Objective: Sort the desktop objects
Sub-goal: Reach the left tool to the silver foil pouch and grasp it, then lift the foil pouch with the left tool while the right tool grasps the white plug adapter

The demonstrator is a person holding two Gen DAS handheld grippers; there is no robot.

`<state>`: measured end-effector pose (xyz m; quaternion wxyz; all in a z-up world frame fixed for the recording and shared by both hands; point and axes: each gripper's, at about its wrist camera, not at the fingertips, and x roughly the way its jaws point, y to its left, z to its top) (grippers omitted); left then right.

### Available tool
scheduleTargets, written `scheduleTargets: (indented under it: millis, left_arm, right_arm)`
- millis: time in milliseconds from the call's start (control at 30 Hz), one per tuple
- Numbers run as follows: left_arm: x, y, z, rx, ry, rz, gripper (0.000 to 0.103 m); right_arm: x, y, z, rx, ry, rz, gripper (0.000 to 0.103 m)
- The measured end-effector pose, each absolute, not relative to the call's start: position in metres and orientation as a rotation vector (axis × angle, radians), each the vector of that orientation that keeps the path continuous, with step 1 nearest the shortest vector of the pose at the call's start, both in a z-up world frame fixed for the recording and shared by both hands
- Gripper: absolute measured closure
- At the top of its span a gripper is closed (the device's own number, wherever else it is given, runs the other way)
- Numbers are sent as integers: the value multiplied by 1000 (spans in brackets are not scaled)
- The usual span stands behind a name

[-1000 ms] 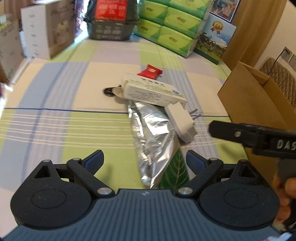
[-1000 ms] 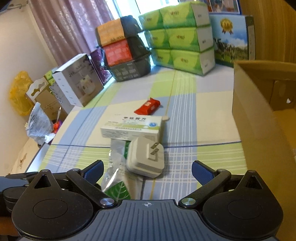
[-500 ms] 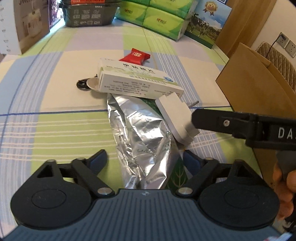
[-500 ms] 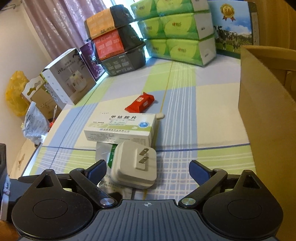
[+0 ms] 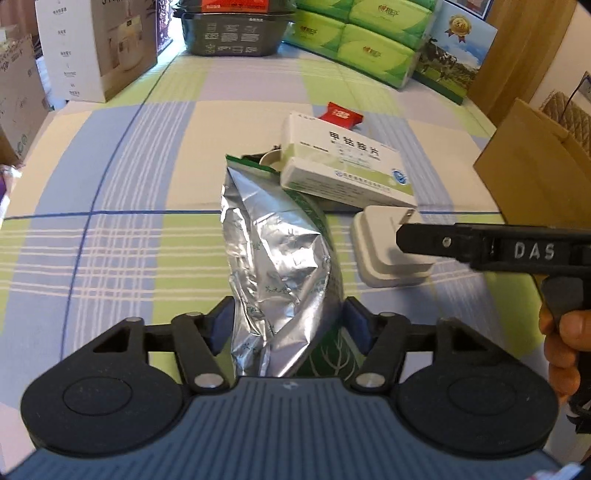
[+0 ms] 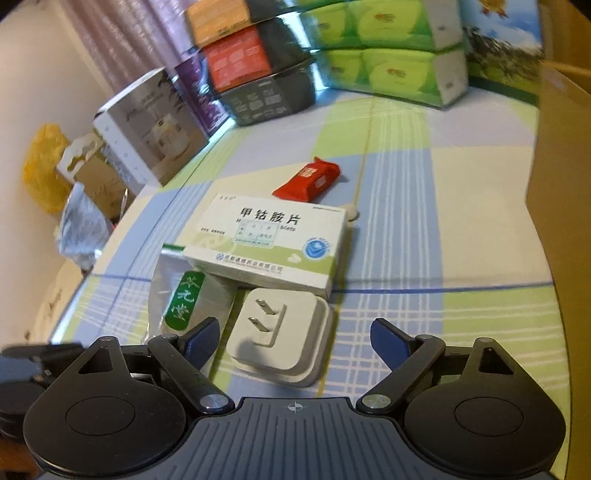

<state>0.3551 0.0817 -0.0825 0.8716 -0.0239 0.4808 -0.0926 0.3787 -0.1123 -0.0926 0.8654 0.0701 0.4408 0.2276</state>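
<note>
A crumpled silver foil bag [image 5: 273, 251] with green print lies lengthwise on the checked tablecloth. Its near end sits between my left gripper's [image 5: 288, 325] blue pads, which press it from both sides. In the right wrist view the bag [image 6: 177, 291] shows a green label. A white plug adapter [image 6: 280, 343] lies prongs up between the wide-open fingers of my right gripper [image 6: 295, 338], untouched. One of the right gripper's fingers [image 5: 461, 242] reaches over the adapter [image 5: 373, 240]. A white and green medicine box [image 5: 343, 166] rests partly on the bag. A red snack packet [image 5: 341, 114] lies behind it.
An open cardboard box [image 5: 535, 166] stands at the right edge. Green tissue packs [image 5: 369, 48], a dark basket [image 5: 236, 33] and a white carton [image 5: 99, 48] line the far side. A hand [image 5: 561, 350] holds the right gripper. A small cream disc [image 6: 351, 212] peeks out beside the medicine box.
My left gripper has moved forward over the bag's near end and its fingers have closed in on it. My right gripper has come closer around the adapter, still open.
</note>
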Motion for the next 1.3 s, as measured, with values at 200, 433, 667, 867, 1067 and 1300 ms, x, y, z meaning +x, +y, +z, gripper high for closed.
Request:
scheduleTargets:
  millis: [200,433,667,867,1067,1300]
  left_arm:
    - [353,82,-82,22,991,-173,32]
    - [357,86,-86,-11,990,-183,30]
    - [366,83,-87,-42,977,-191,28]
    - [375,75,-95,-9,994,-191,28]
    - [377,73,-98,24,996,-201,40]
    - [368,69,-92,10,1020,-201,51]
  right_arm:
    - [384,-98,-102,108,928,475,16]
    - [382,-80,-112,-55,904,505,32]
    - [376,-95,-103,-83,964,462,38]
    - [366,-110,-102,-84,955,439,38]
    - [364,-105,-103,-106,932,433,26]
    - [365,-102,-107,-121,934,402,27]
